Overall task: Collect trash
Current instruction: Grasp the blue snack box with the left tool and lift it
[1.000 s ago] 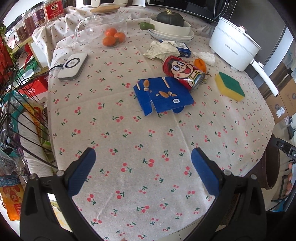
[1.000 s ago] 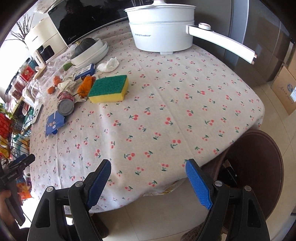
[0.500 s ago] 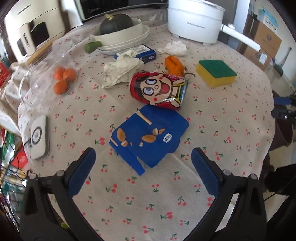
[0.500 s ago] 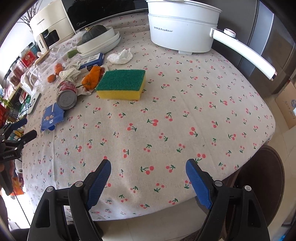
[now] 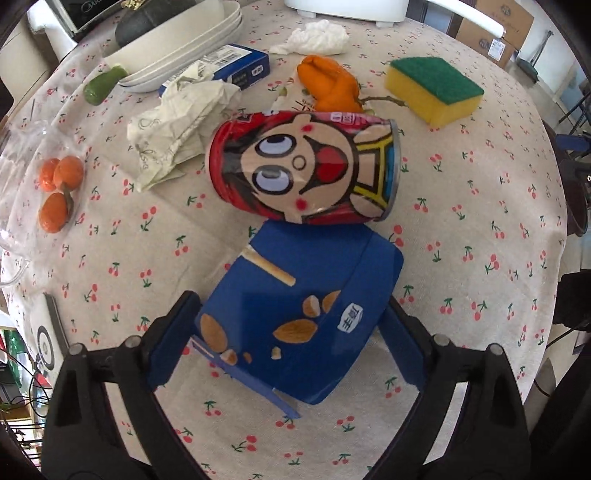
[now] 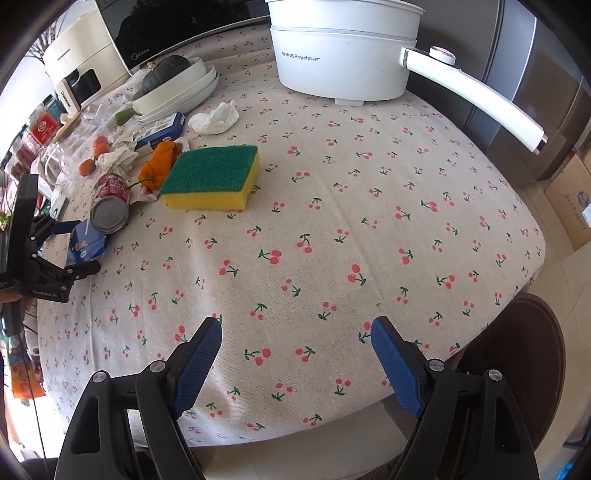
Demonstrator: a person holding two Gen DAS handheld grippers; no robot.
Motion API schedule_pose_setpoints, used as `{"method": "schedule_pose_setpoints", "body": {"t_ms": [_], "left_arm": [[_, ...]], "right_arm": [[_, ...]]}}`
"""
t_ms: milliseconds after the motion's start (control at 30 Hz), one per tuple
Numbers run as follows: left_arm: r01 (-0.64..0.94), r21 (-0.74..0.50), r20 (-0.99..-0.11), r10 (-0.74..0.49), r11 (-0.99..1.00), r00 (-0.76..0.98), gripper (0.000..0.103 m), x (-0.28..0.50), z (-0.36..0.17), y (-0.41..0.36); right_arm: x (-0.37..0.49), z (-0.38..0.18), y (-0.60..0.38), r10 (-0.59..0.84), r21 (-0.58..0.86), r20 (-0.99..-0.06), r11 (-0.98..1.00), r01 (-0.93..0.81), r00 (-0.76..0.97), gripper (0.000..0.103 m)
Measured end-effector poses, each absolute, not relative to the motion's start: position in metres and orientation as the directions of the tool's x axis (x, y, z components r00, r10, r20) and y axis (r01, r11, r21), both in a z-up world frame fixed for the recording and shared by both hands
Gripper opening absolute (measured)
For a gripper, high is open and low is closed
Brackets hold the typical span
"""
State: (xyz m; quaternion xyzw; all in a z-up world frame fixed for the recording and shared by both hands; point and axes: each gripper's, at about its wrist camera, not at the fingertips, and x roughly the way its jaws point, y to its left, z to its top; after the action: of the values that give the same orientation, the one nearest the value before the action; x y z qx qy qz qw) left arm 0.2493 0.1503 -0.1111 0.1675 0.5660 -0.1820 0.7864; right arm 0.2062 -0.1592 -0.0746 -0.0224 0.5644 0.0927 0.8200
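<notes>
On the cherry-print tablecloth (image 5: 480,229), near its left edge as the right wrist view shows it, the blue snack box (image 5: 295,314) is lying flattened, its far edge touching or just meeting the red cartoon can (image 5: 303,170) resting on its side. The left gripper (image 5: 291,328) is pointing steeply down with the box sitting between its fingers; the jaws are closing, and whether the pads are already pressing on the box edges cannot be told from this view. The right gripper (image 6: 295,354) is hovering over bare cloth near the table's front edge, its fingers standing well apart with nothing between them.

Handling assessment: the box is appearing to be thin printed card, opened out, with a loose flap (image 5: 258,387) trailing toward the camera. It is judged light, empty and easily crushed, so fragility is not mattering for waste. The glossy surface is likely to be slippery, and a flat sheet is tending to buckle or slide out under side pressure. The best hold is judged to be across the folded, double-thickness body, not the flap.

Risk noted: lifting may be nudging the can, which is likely to roll. Crumpled paper (image 5: 177,122), a white tissue (image 5: 317,35) and orange peel (image 5: 328,85) are lying beyond, seemingly further waste; the sponge (image 5: 432,88) is probably not.
</notes>
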Motion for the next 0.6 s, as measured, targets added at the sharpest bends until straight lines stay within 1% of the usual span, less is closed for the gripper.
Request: {"method": "schedule_pose_setpoints", "body": {"t_ms": [133,233,367,467,600], "left_arm": [[0.401,0.009,-0.947,-0.121,0.916,0.299,0.092,0.236,-0.112,0.157],[0.312,-0.030,-0.936,-0.136,0.950,0.324,0.092,0.217,-0.111,0.165],[0.162,-0.140,-0.924,-0.188,0.977,0.333,0.092,0.188,-0.107,0.179],[0.076,-0.207,-0.915,-0.221,0.975,0.339,0.092,0.167,-0.098,0.184],[-0.034,-0.268,-0.906,-0.240,0.963,0.349,0.092,0.142,-0.089,0.196]], "right_arm": [[0.206,-0.075,-0.162,0.123,0.066,-0.931,0.983,-0.171,0.344,0.084],[0.205,-0.073,-0.161,0.131,0.074,-0.929,0.982,-0.173,0.347,0.084],[0.202,-0.070,-0.158,0.142,0.076,-0.925,0.978,-0.195,0.351,0.084],[0.202,-0.067,-0.152,0.134,0.045,-0.925,0.968,-0.247,0.356,0.084],[0.210,-0.063,-0.146,0.128,0.026,-0.922,0.962,-0.272,0.365,0.084]]}}
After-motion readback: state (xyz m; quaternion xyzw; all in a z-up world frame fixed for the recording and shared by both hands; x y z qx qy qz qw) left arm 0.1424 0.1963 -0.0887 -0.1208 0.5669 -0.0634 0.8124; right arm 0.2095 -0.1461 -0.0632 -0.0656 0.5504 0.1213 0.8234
